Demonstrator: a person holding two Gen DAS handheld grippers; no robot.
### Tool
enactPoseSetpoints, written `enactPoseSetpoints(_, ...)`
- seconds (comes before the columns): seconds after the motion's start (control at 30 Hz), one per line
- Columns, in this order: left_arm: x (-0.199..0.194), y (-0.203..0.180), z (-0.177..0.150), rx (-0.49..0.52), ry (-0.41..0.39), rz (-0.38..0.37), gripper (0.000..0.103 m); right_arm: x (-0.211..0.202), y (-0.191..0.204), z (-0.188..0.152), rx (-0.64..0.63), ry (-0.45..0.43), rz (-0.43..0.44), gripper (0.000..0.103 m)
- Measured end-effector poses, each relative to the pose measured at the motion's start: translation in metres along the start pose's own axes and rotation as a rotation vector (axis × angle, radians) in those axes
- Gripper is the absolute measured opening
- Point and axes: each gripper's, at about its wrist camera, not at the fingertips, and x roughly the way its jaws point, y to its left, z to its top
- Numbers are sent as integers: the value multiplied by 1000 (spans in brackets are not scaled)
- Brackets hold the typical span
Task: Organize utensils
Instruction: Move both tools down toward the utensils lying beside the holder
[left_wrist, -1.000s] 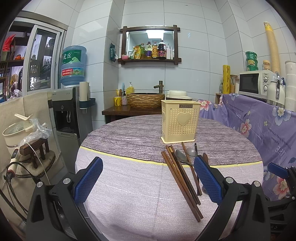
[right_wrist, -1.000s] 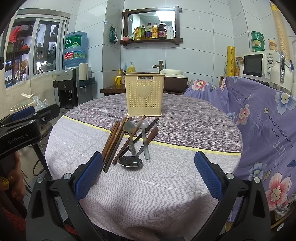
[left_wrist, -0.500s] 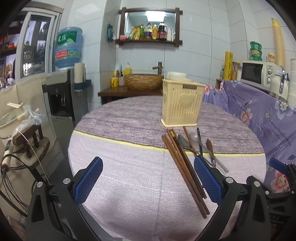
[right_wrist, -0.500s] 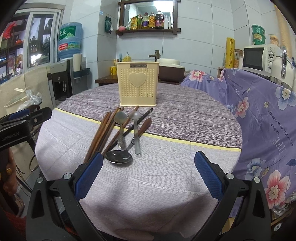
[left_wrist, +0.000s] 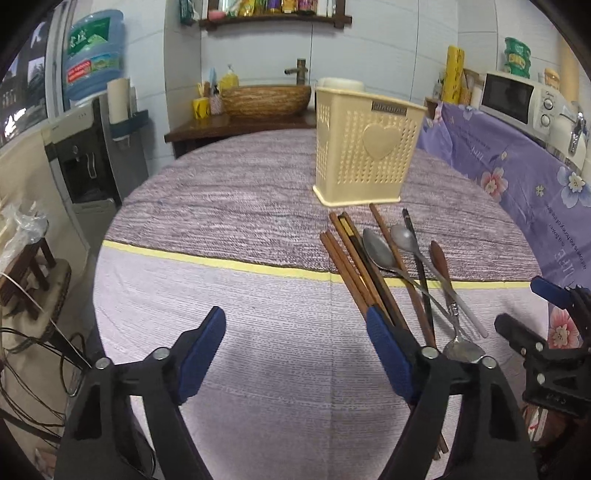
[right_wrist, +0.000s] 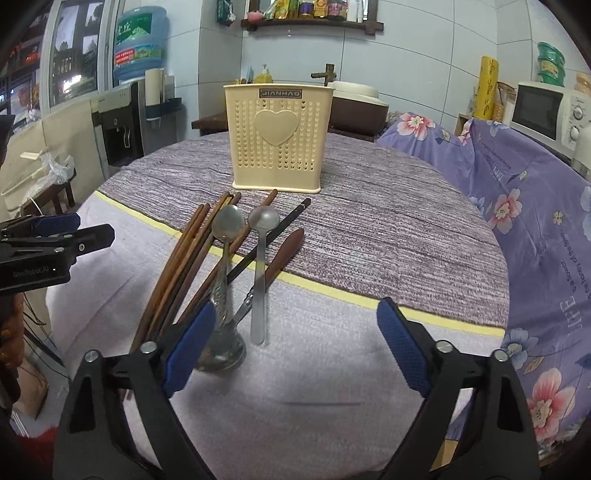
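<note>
A cream perforated utensil holder (left_wrist: 364, 153) (right_wrist: 277, 137) stands upright on the round table. In front of it lie several brown chopsticks (left_wrist: 354, 275) (right_wrist: 184, 260), metal spoons (left_wrist: 380, 251) (right_wrist: 262, 254), a black chopstick (right_wrist: 273, 238) and a wood-handled utensil (left_wrist: 439, 260) (right_wrist: 286, 247). My left gripper (left_wrist: 295, 332) is open and empty above the cloth, its right finger over the chopsticks' near ends. My right gripper (right_wrist: 295, 325) is open and empty, its left finger beside the large spoon bowl (right_wrist: 221, 349).
The table wears a purple and lilac cloth (left_wrist: 229, 206) with a yellow stripe. A floral-covered counter (right_wrist: 532, 192) with a microwave (right_wrist: 546, 110) stands right. A water dispenser (left_wrist: 92, 147) and a stool with cables (left_wrist: 26, 280) stand left. A wooden sink stand (left_wrist: 258, 114) is behind.
Both grippers have moved forward and lower toward the table and the utensils. Both stay open. The utensils and holder have not moved.
</note>
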Motion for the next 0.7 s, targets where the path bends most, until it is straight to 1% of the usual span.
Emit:
enactPoseSetpoints(0.03, 4, 1, 3, -3, 15, -9, 68, 5, -1, 3, 8, 17, 7, 77)
enactPoseSetpoints(0.07, 8, 1, 4, -7, 31, -18, 66, 11, -4, 5, 22, 33, 19, 74)
enactPoseSetpoints(0.13, 17, -1, 9, -16, 65, -39, 61, 19, -8, 8, 54, 60, 39, 73)
enactPoseSetpoints(0.2, 25, -6, 12, -18, 89, -60, 59, 25, -12, 9, 85, 76, 50, 73)
enactPoseSetpoints(0.37, 42, -19, 16, -7, 136, -77, 57, 32, -14, 12, 101, 79, 34, 73)
enactPoseSetpoints(0.5, 55, -25, 14, 4, 174, -68, 57, 39, -15, 15, 94, 96, 23, 73)
enactPoseSetpoints(0.57, 57, -23, 14, -9, 181, -76, 56, 43, -17, 18, 107, 111, 23, 73)
enactPoseSetpoints(0.7, 58, -23, 15, 14, 186, -52, 56, 51, -20, 23, 135, 132, 27, 73)
